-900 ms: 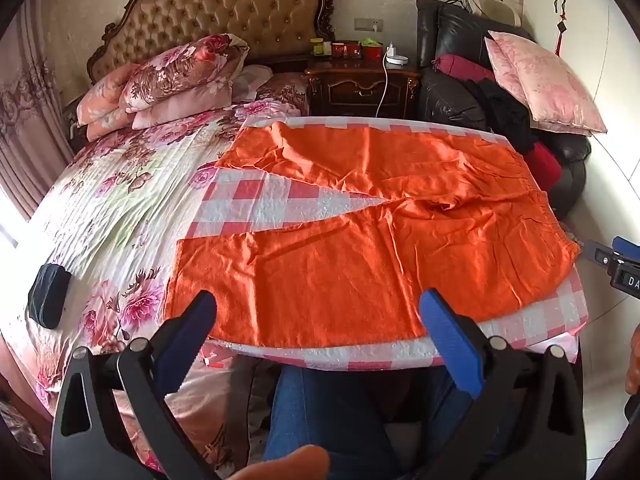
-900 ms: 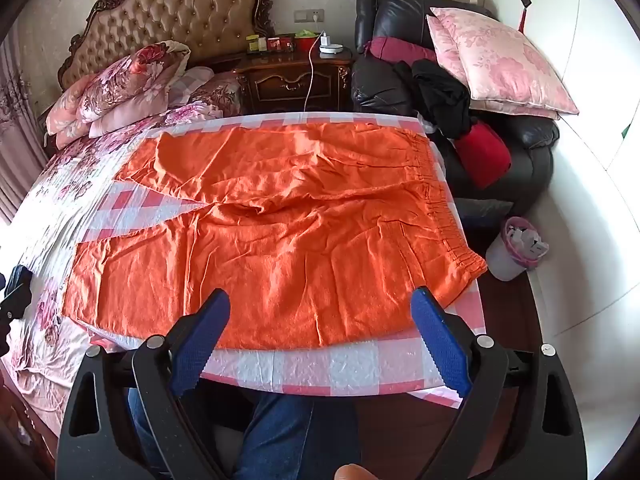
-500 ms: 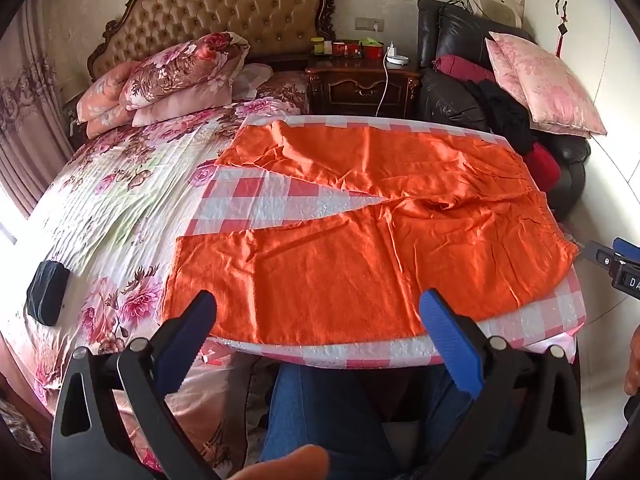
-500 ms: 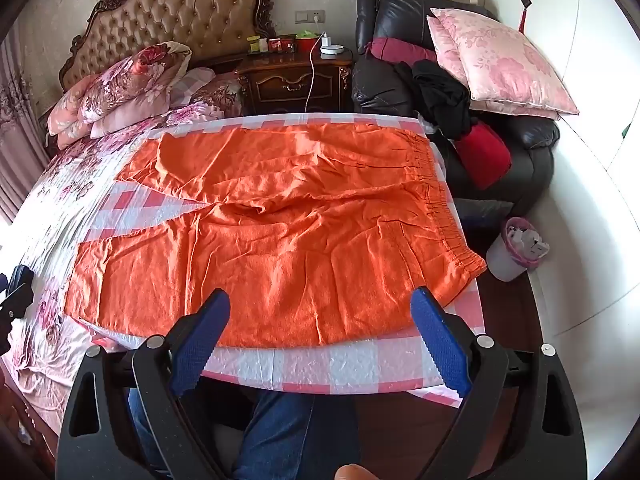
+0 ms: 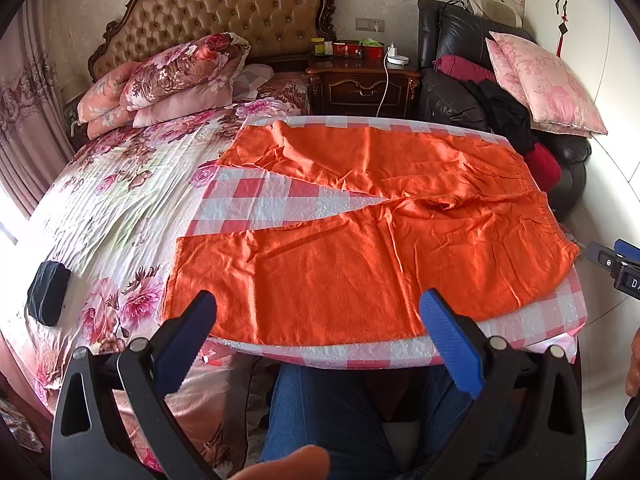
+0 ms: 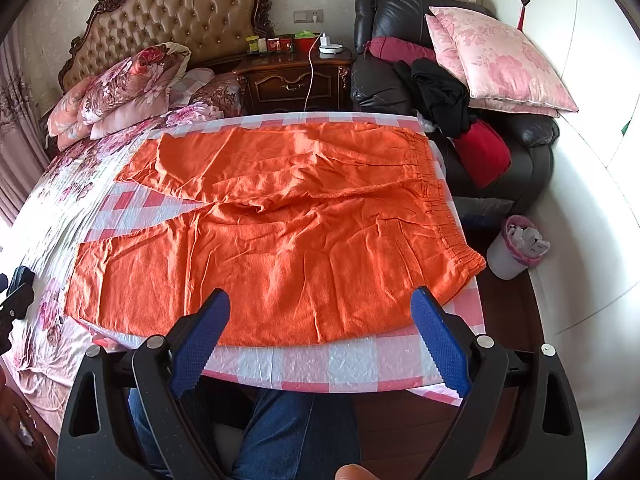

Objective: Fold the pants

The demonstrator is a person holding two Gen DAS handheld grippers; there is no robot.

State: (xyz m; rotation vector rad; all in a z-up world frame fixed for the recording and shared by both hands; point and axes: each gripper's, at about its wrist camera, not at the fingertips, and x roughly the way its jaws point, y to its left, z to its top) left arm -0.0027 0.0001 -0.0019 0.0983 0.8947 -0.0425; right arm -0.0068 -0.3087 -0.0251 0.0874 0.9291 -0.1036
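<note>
Orange pants (image 5: 360, 248) lie spread flat on a red-and-white checked table (image 5: 280, 200), legs pointing left and elastic waistband at the right; they also show in the right wrist view (image 6: 288, 240). My left gripper (image 5: 318, 324) is open and empty, held above the near edge of the lower leg. My right gripper (image 6: 320, 320) is open and empty, above the near edge by the waist end. The right gripper's tip shows at the edge of the left wrist view (image 5: 618, 264).
A bed with floral bedding (image 5: 120, 200) lies left of the table, with a black object (image 5: 48, 298) on it. A black armchair (image 6: 400, 80) piled with pillows and clothes stands at the back right. A bin (image 6: 516, 246) stands on the floor at the right. My legs (image 5: 328, 412) are under the table's near edge.
Both grippers have moved slightly towards the table; the pants have not moved.
</note>
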